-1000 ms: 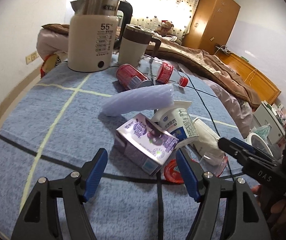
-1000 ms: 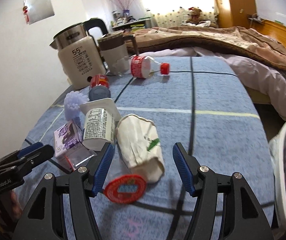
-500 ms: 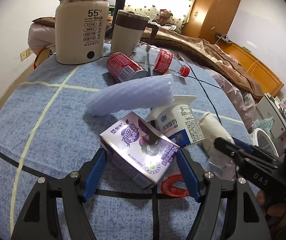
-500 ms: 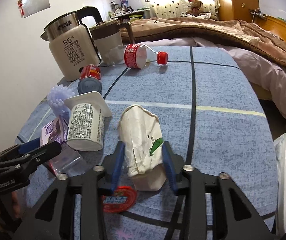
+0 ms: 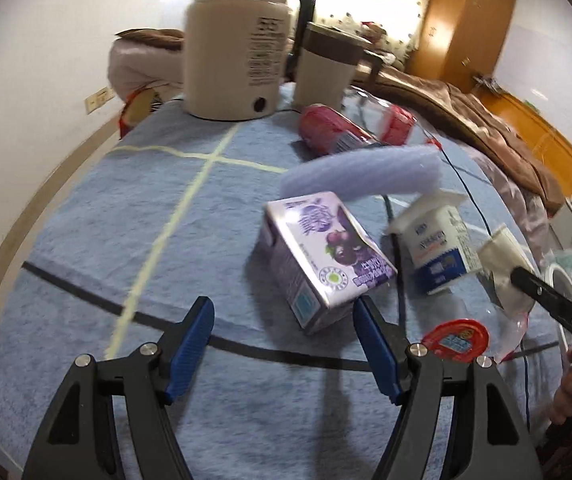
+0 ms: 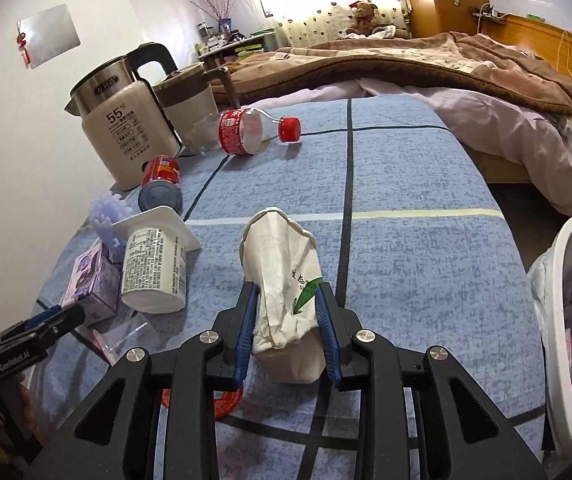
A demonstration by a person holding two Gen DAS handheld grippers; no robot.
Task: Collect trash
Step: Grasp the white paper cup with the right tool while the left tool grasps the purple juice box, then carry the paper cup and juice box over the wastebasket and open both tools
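The bench (image 6: 425, 184), under a blue checked cloth, carried the litter. My right gripper (image 6: 287, 316) was closing, its blue pads pressing a crumpled paper cup (image 6: 282, 264) lying on its side at the bench's near middle. My left gripper (image 5: 286, 336) stood open and held nothing, the purple carton (image 5: 321, 256) just ahead, its corner between the fingertips.

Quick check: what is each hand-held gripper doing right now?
Left hand-held gripper: open, holding nothing; purple milk carton just ahead.
Right hand-held gripper: jaws closing on the crumpled paper cup, pads pressing it.
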